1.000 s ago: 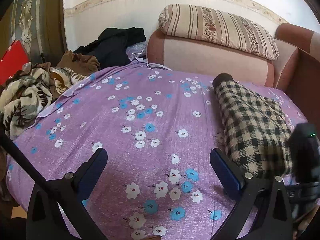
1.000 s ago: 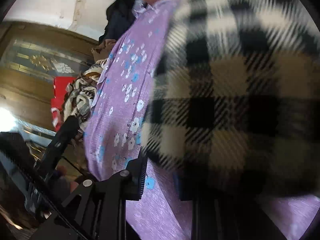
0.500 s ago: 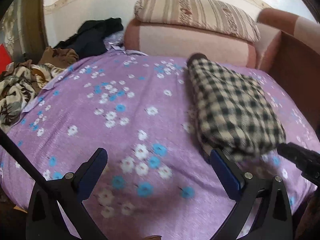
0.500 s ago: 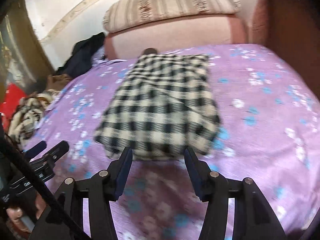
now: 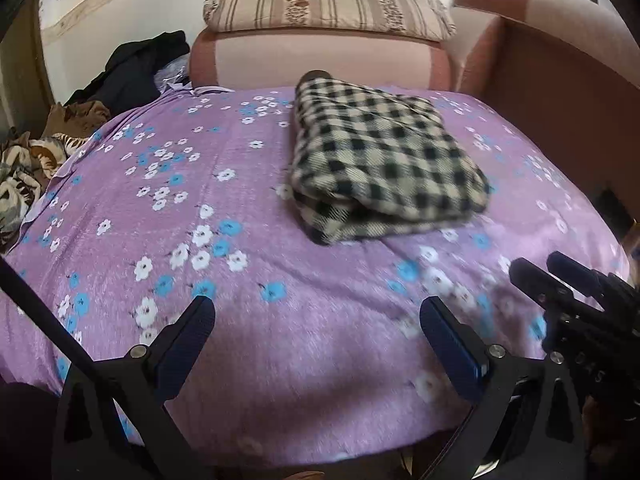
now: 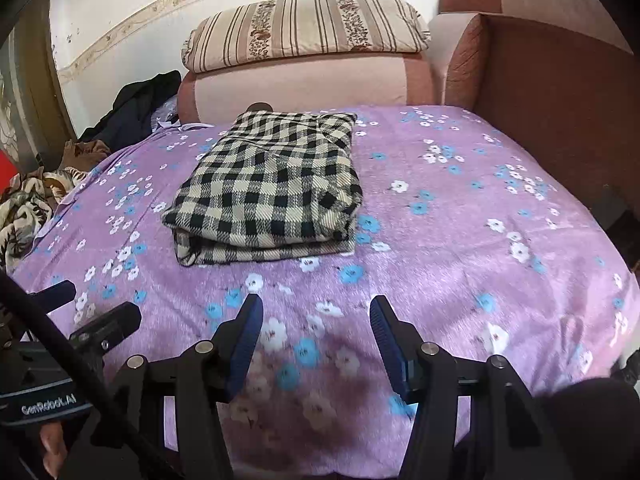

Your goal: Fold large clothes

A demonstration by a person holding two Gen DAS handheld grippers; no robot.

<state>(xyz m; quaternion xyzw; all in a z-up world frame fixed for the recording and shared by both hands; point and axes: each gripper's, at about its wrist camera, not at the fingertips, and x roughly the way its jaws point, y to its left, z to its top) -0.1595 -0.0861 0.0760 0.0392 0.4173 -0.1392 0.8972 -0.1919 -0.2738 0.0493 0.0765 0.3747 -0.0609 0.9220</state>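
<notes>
Nearest, left tool (image 5: 316, 320) and right tool (image 6: 316, 320), both spread and empty, hover over the bed (image 6: 460, 240). Beyond them lies one folded checked garment (image 6: 268, 192), long axis running toward the single striped pillow (image 6: 308, 28) behind it.

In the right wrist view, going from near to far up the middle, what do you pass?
right gripper → purple floral bedsheet → folded checked garment → pink sofa back → striped pillow → wall
</notes>
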